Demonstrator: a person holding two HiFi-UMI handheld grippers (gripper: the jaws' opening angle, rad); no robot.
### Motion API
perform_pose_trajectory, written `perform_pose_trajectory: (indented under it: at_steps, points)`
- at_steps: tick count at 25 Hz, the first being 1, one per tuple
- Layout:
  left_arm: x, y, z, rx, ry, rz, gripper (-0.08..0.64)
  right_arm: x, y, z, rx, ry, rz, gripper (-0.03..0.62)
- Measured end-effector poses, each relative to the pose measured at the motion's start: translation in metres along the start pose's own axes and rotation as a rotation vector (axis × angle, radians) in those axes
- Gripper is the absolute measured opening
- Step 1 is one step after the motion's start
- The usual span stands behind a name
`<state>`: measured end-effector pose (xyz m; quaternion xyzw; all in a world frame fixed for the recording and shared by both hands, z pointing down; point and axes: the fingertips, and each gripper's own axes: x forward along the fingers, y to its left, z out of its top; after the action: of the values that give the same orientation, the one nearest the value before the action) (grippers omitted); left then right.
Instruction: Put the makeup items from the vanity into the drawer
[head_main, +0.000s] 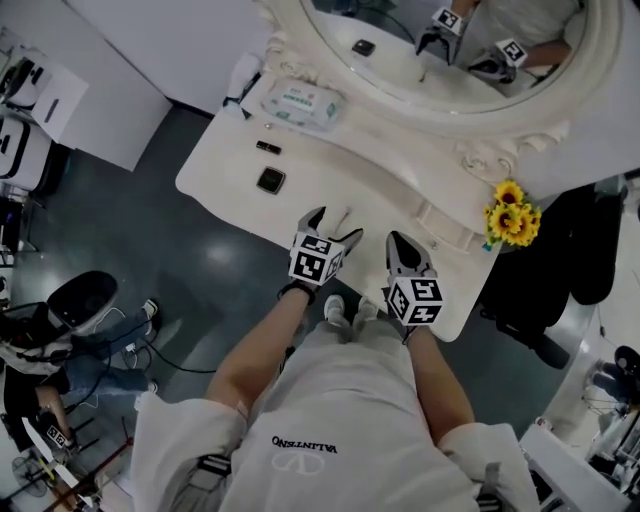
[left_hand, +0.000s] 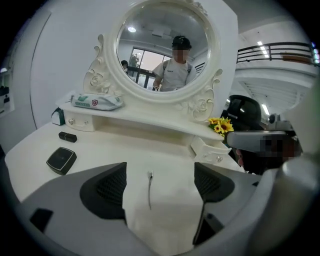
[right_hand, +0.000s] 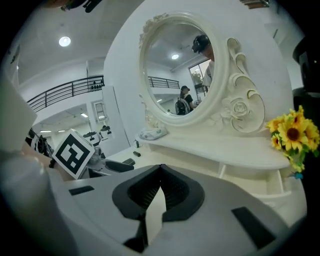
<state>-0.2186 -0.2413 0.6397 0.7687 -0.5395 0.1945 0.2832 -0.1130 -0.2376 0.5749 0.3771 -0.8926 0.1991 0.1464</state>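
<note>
White vanity top (head_main: 215, 175) is sitting under an oval mirror (head_main: 450, 60), grey floor around it, w/ a person standing at the front edge. Left gripper (head_main: 335, 228) is hovering over the front of the top, jaws standing wide apart and gripping nothing; only a thin stick-like item (left_hand: 149, 187) is showing on the surface in the gap betw. the pads, can't tell what it is. Black compact (head_main: 270, 180) is lying ahead and to the left of that claw, well apart from it; small black tube (head_main: 267, 147) is lying just beyond the compact, farther from the claw. Wipes pack (head_main: 303, 103) is resting on the shelf behind both, farthest ahead. Right gripper (head_main: 400, 245) is hanging just beside the left one, to its right, jaw tips meeting, nothing betw. them. Small drawer (head_main: 445, 222) is sitting ahead-right of the right claw, looking pulled out, w/ sunflowers (head_main: 513, 215) beyond it to the right.
</note>
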Motion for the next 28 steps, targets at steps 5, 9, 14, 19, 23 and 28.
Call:
perform_pose_trajectory:
  at_steps: [5, 9, 14, 19, 23, 28]
  points:
    - [0.024, 0.003, -0.006, -0.004, 0.051, 0.029, 0.411, 0.014, -0.017, -0.016, 0.042, 0.043, 0.005, 0.012]
    - [0.039, 0.007, -0.012, 0.004, 0.097, 0.053, 0.411, 0.025, -0.027, -0.029, 0.063, 0.081, 0.004, 0.012]
    - [0.054, 0.012, -0.024, 0.018, 0.155, 0.088, 0.408, 0.037, -0.039, -0.048, 0.082, 0.124, -0.006, 0.012]
    - [0.062, 0.018, -0.028, 0.028, 0.187, 0.125, 0.400, 0.040, -0.044, -0.052, 0.090, 0.134, -0.008, 0.012]
    - [0.067, 0.025, -0.031, 0.032, 0.203, 0.140, 0.392, 0.044, -0.041, -0.052, 0.086, 0.136, -0.004, 0.012]
    - [0.072, 0.024, -0.033, 0.033, 0.219, 0.168, 0.364, 0.041, -0.044, -0.051, 0.085, 0.137, 0.011, 0.012]
